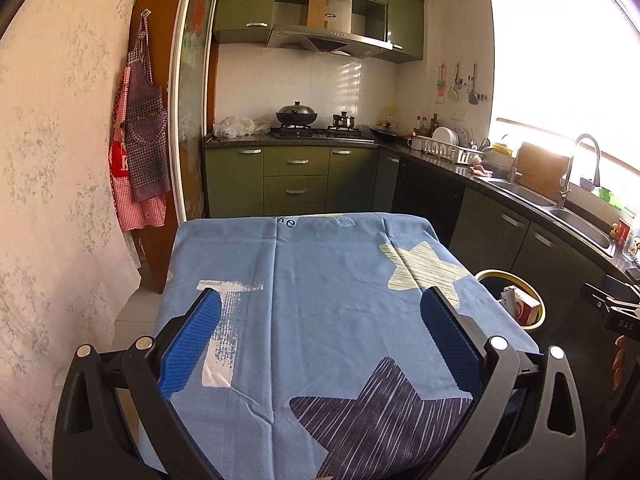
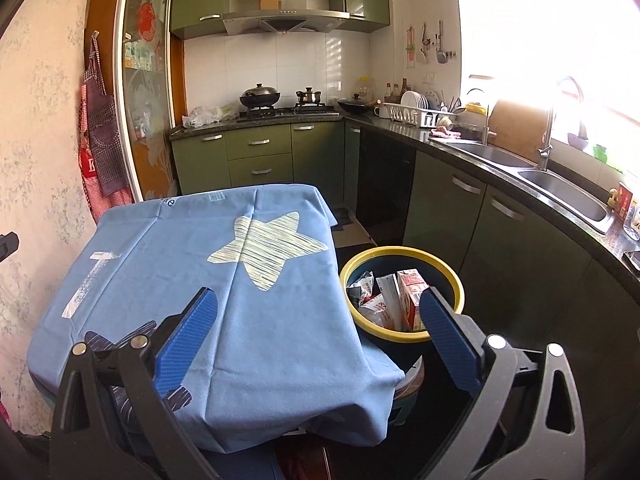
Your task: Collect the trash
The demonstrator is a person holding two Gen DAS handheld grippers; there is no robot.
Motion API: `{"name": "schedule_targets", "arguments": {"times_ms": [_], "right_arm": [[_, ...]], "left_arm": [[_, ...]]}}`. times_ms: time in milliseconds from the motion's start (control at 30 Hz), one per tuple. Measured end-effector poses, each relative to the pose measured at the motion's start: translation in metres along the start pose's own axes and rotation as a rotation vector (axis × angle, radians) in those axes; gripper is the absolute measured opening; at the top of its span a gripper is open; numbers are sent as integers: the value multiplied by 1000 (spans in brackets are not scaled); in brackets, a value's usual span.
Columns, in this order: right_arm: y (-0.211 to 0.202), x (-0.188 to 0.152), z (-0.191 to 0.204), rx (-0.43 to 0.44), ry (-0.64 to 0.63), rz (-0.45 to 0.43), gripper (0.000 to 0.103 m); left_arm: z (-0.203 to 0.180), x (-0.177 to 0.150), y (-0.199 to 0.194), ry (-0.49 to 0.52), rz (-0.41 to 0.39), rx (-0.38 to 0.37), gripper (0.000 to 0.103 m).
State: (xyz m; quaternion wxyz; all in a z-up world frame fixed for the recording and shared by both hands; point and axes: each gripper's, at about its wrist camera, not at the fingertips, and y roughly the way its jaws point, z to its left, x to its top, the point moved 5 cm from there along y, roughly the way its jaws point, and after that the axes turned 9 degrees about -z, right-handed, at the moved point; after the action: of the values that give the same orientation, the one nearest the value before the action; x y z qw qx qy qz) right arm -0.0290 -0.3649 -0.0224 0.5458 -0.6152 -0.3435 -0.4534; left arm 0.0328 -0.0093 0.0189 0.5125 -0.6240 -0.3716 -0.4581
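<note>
Basically the trash is already in the bin (image 2: pixel 402 294): yellow-rimmed round bin on the floor, at about 3 o'clock of the cloth-covered worktop (image 2: pixel 200 280), just beside its right edge. Inside: a red-and-white carton (image 2: pixel 410 300) standing upright against the right wall, a crumpled silvery wrapper (image 2: pixel 360 286) at the bin's 9 o'clock, and a white-and-red packet (image 2: pixel 378 312) low in the middle.

Handling, my read:
- Carton: light, thin card, semi-stiff. Would crush under a hard squeeze. Grip across the flat faces near the top edge.
- Wrapper and packet: featherweight, soft, slick film. Pinch a fold or crumpled ridge, not a flat face.
- Nothing fragile, nothing heavy.

Claws:
- Left claw (image 1: pixel 320 340): spread wide, nothing in it, hovering over the cloth.
- Right claw (image 2: pixel 320 340): spread wide, nothing in it, its right finger (image 2: pixel 448 340) overlapping the bin rim in view. Can't tell if it touches.

Surface: blue tablecloth (image 1: pixel 320 280) with a pale star (image 2: pixel 268 256), a dark star (image 1: pixel 384 412) and white letter prints. Loose fabric, hangs over the edges, creased; will drag if a finger snags it. No trash visible on it from either wrist view.

Room: narrow kitchen, green cabinets. Stove with a wok (image 1: pixel 297 114) at 12 o'clock, double sink (image 2: pixel 560 188) and faucet along the counter at 2 o'clock, strong window glare there. Aprons (image 1: pixel 140 128) hang on the wall at 10 o'clock.
</note>
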Motion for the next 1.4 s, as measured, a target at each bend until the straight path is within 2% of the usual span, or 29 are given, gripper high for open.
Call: {"name": "schedule_targets", "arguments": {"times_ms": [1400], "right_arm": [[8,-4,-4,0,18,15,96]], "left_arm": [[-14,-1,5,20,20,-18,98]]}}
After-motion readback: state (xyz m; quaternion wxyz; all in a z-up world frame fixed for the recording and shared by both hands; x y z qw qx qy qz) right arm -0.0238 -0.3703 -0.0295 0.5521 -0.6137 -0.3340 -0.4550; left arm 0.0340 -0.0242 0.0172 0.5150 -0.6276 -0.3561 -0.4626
